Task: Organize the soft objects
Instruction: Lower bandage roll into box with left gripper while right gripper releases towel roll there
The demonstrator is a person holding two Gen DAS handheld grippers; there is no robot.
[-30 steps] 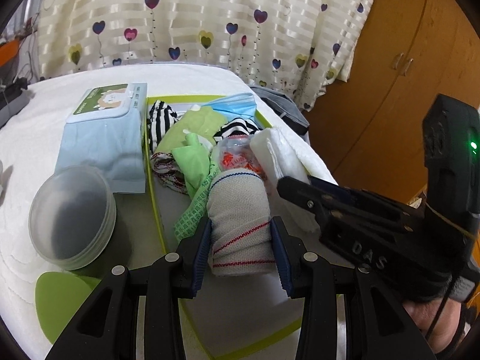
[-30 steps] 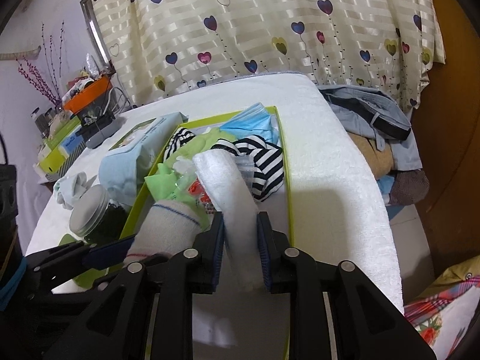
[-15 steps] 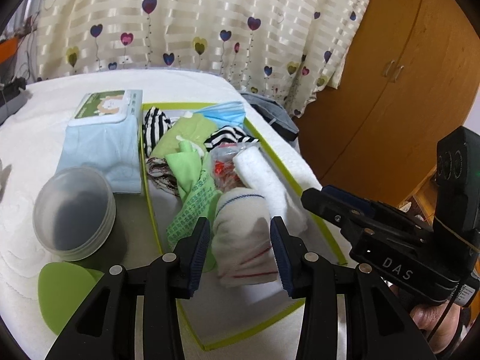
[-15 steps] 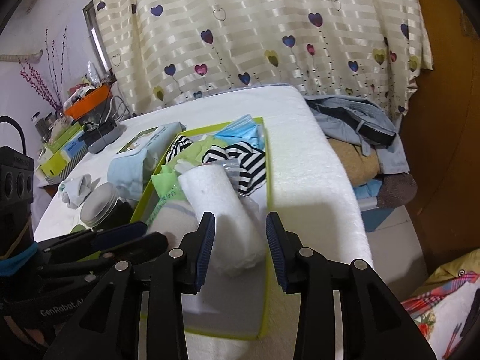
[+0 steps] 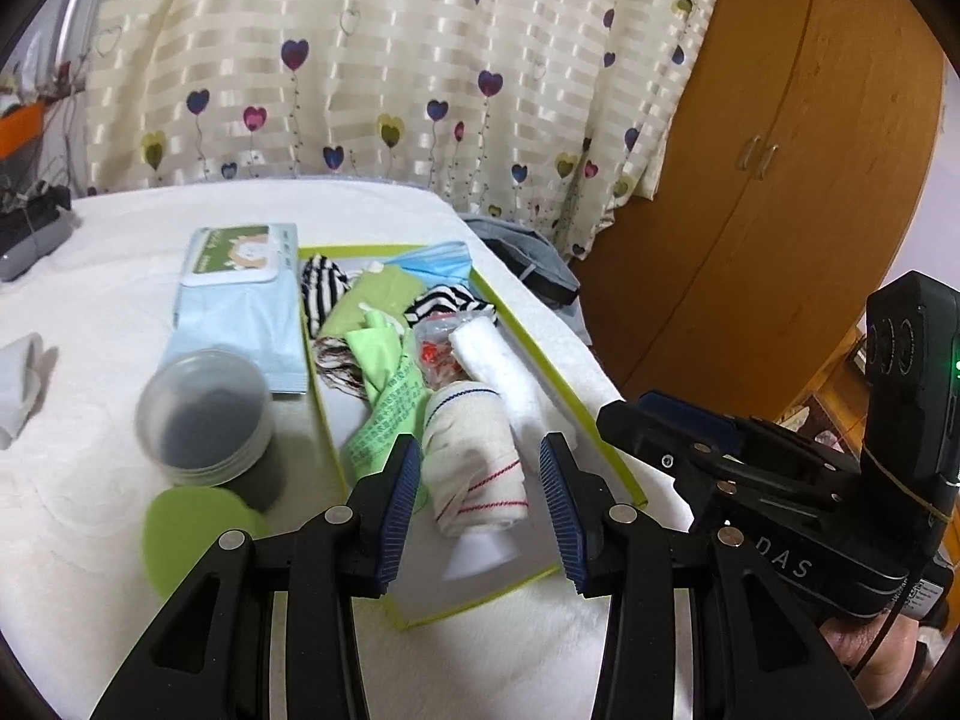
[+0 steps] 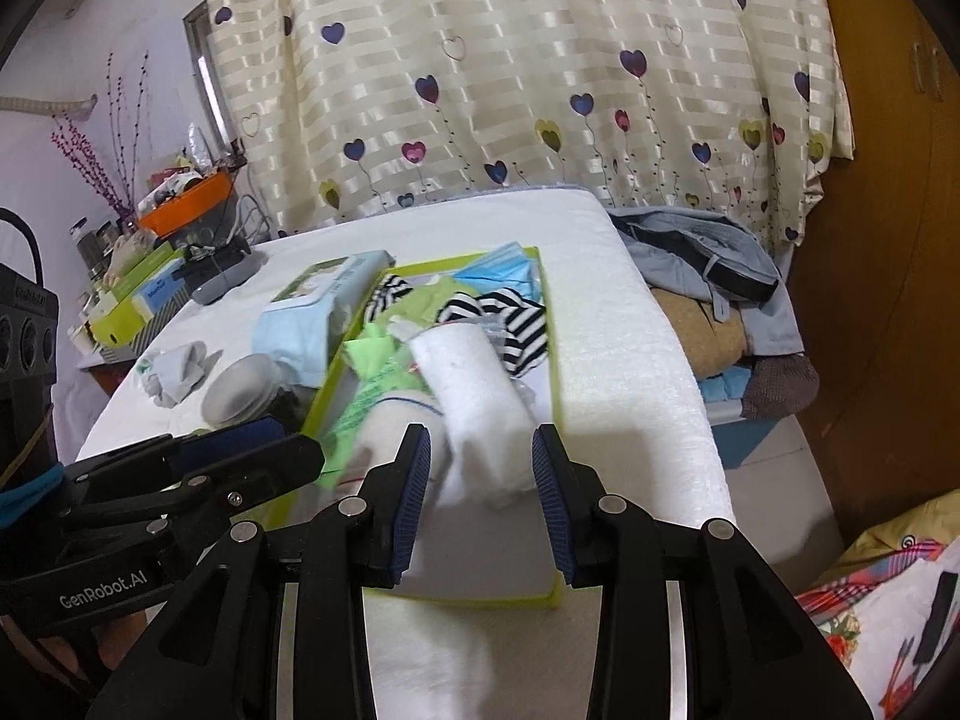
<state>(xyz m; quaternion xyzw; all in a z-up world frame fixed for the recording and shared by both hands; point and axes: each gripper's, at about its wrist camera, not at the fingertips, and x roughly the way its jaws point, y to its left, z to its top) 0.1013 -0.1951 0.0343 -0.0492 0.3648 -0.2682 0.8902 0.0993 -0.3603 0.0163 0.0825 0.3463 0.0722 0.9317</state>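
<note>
Left tongs [image 5: 479, 501] at lower centre of the left wrist view, released, pads clear of the rolled striped sock [image 5: 474, 468] lying between them. Sock resting inside the green-rimmed tray [image 5: 591, 414], near its lower end, just beside the rolled white towel [image 5: 510, 378] to its right. Right tongs [image 6: 481, 495] at lower centre of the right wrist view, released too, the white towel's near end between the pads with a gap on each side. Tray set on the white-covered worktop [image 5: 108, 312], also packed with green cloth [image 5: 378, 348], black-and-white striped fabric [image 5: 324, 288] and blue face masks [image 5: 438, 258] toward upper centre. Left of the tray: a pack of wet wipes [image 5: 237, 300], touching the tray's rim, a round lidded jar [image 5: 204, 414] below it, and a green disc [image 5: 198, 534] at lower left. Crumpled grey cloth [image 5: 21, 384] at far left edge. Heart-patterned curtain [image 5: 384, 60] across the top, wooden wardrobe [image 5: 780, 150] at right.
</note>
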